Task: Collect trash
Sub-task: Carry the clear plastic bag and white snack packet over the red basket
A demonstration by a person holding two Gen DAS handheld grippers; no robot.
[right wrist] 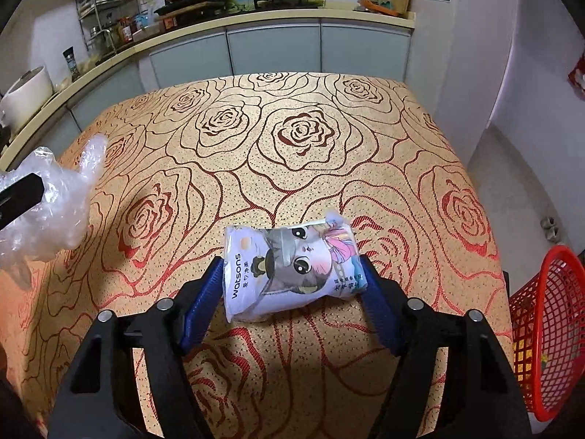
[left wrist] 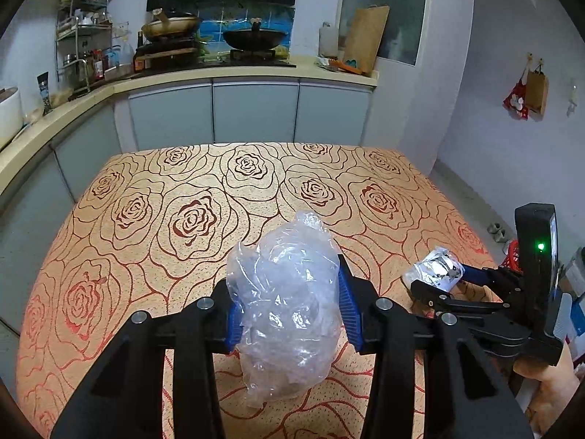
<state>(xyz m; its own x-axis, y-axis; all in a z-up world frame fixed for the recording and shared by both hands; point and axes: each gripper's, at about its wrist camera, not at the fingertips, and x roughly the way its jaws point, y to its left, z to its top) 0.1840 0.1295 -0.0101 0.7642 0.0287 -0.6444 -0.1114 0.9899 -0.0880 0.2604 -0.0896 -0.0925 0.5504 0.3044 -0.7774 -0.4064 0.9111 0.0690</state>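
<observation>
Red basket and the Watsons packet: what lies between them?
Only the right gripper's blue finger pad and bare rose-patterned tablecloth, as the right wrist view shows. The packet sits between that gripper's pads; the basket stands beyond the table edge.

A crumpled clear plastic bag [left wrist: 285,307] hides the inner faces of the left gripper's blue fingers [left wrist: 346,301] and the counter [left wrist: 146,219] behind it. In the right wrist view the bag runs off the left edge, and a red mesh basket [right wrist: 548,329] is cut by the right edge. Small print on the Watsons packet [right wrist: 292,270] is unreadable. Bottles on the far rack [left wrist: 84,36] are too small to identify.
</observation>
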